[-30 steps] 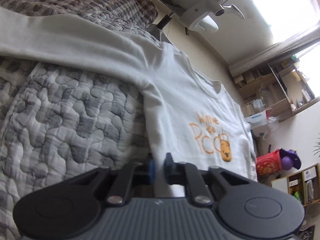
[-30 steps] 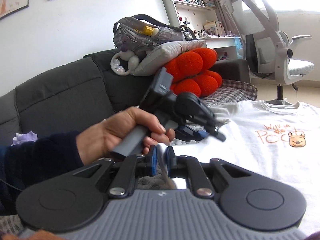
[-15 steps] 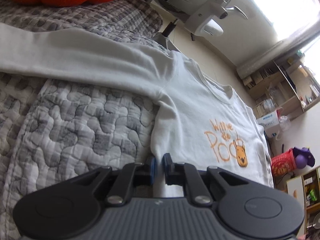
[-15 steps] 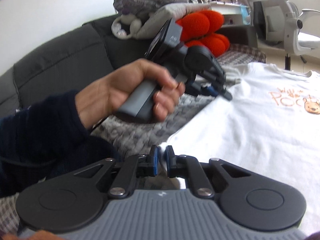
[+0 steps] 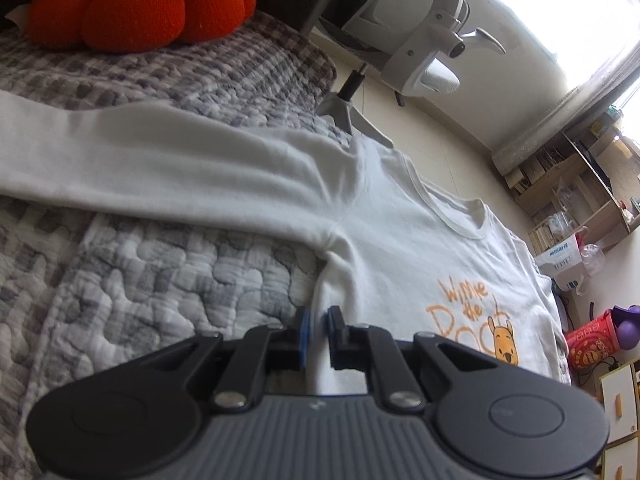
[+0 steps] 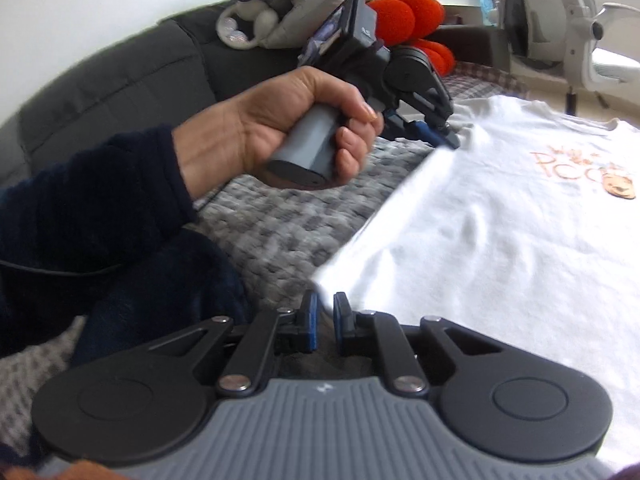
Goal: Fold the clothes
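While the white long-sleeved shirt (image 5: 400,240) lies front-up on the grey quilted cover (image 5: 152,280), I find both of my tongs engaged at its near end. My left gripper (image 5: 317,334) has its blue-padded jaws drawn close on the shirt's side edge, below the armpit, with white cloth running between the pads. My right gripper (image 6: 324,326) is likewise drawn close at the shirt's lower corner; cloth reaches the gap, though blur leaves the grip itself less certain. From the right wrist view, my left hand (image 6: 288,132) is wrapped round the grey handle, the tool's tips meeting the shirt's edge. One sleeve (image 5: 140,168) extends flat across the cover. The orange print (image 5: 472,320) faces upward. Beyond sit an orange cushion (image 5: 140,4), a dark sofa back (image 6: 120,92) and a white office chair (image 5: 420,40).
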Tool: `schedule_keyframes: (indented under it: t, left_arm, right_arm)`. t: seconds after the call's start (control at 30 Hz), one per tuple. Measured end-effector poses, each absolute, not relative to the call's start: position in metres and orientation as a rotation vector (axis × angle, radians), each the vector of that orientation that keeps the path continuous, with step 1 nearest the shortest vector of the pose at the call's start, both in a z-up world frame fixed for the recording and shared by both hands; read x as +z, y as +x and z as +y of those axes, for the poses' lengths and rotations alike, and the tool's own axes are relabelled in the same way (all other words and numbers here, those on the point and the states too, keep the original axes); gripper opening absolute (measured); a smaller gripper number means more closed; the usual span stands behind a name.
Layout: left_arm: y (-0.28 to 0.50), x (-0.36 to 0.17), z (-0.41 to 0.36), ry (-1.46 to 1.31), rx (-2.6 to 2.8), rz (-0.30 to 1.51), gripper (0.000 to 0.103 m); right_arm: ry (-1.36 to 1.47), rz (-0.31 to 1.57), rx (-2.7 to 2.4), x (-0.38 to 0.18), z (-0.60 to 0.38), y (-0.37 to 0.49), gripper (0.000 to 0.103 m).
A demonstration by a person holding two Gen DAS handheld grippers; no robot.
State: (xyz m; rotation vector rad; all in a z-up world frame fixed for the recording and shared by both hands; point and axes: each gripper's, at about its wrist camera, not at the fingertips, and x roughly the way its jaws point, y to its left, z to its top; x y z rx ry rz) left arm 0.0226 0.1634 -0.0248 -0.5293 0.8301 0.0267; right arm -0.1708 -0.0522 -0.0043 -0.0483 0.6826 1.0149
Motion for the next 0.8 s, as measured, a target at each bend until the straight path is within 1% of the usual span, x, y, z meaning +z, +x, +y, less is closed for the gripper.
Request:
schedule_keyframes:
  t: [0.07, 0.1, 0.13, 0.2, 0.37, 0.6, 0.63, 0.73, 0.8]
  left_arm:
    - [0.02, -0.021, 0.167, -0.531, 0.034, 0.819, 0.009]
    - [0.018, -0.019, 0.169, -0.533, 0.038, 0.814, 0.009]
    - [0.017, -0.016, 0.171, -0.535, 0.041, 0.81, 0.009]
    - [0.014, -0.012, 0.174, -0.538, 0.048, 0.8, 0.009]
    - [0.003, 0.005, 0.166, -0.482, 0.035, 0.763, 0.009]
    - [-0.01, 0.008, 0.115, -0.297, -0.11, 0.785, 0.012]
    - [-0.011, 0.007, 0.109, -0.273, -0.138, 0.787, 0.013]
    - [-0.012, -0.001, 0.093, -0.208, -0.192, 0.816, 0.021]
    - [-0.012, -0.008, 0.086, -0.159, -0.194, 0.84, 0.022]
  right_arm:
    - [-0.029, 0.65, 1.005, 0.004, -0.063, -0.17, 0.02]
    - [-0.023, 0.632, 0.978, 0.009, -0.071, -0.169, 0.034]
    - [-0.014, 0.616, 0.935, 0.014, -0.081, -0.166, 0.044]
    - [0.027, 0.611, 0.839, 0.02, -0.106, -0.155, 0.044]
    - [0.242, 0.694, 0.561, 0.01, -0.189, -0.12, 0.044]
    - [0.422, 0.729, 0.24, -0.011, -0.271, -0.11, 0.044]
    - [0.441, 0.738, 0.205, -0.014, -0.279, -0.111, 0.044]
    - [0.47, 0.767, 0.096, -0.024, -0.297, -0.12, 0.044]
    - [0.5, 0.79, 0.054, -0.031, -0.306, -0.127, 0.044]
